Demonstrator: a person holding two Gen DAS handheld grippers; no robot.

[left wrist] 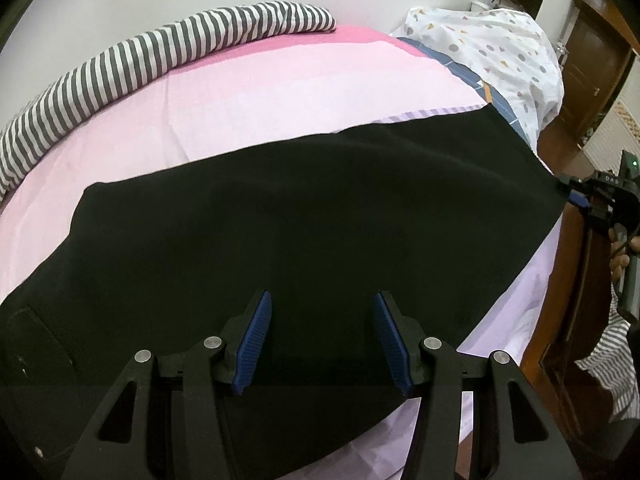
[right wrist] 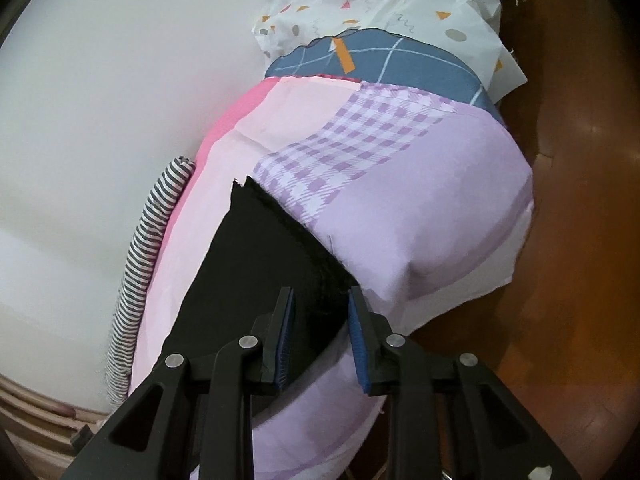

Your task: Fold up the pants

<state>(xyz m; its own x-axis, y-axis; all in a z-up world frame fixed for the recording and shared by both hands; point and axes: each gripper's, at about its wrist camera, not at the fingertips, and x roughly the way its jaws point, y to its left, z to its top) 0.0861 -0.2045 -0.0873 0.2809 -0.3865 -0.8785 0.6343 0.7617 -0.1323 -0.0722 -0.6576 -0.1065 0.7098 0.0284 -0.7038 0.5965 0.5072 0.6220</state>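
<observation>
Both claws sit low in their own views. On my left claw (left wrist: 322, 336) the blue pads (left wrist: 256, 344) stand wide apart with nothing between them, hovering over the black pants (left wrist: 304, 216), so I read it as open. The pants lie spread across the middle of the left wrist frame on the bed (left wrist: 280, 92), over its pink and lilac sheet, and run from the lower left edge up to the right side.

At the right edge of that frame I see my right claw (left wrist: 576, 196) touching the far corner of the pants; its fingertips look pinched there, but it is small and I cannot confirm a grip from this view.

From the right wrist view, the right claw (right wrist: 320, 332) has its pads (right wrist: 356, 344) parted, with the dark edge of the pants (right wrist: 260, 272) lying in the gap between them. I cannot tell whether the cloth is actually clamped.

A striped grey-and-white cloth (left wrist: 132, 72) is rolled along the wall side of the bed, upper left of the left wrist frame. A white quilt with coloured dots and triangles (left wrist: 492, 44) is piled at upper right, over a blue checked fabric (right wrist: 384, 68). Brown wooden floor (right wrist: 580, 240) fills the right side of the right wrist frame.
</observation>
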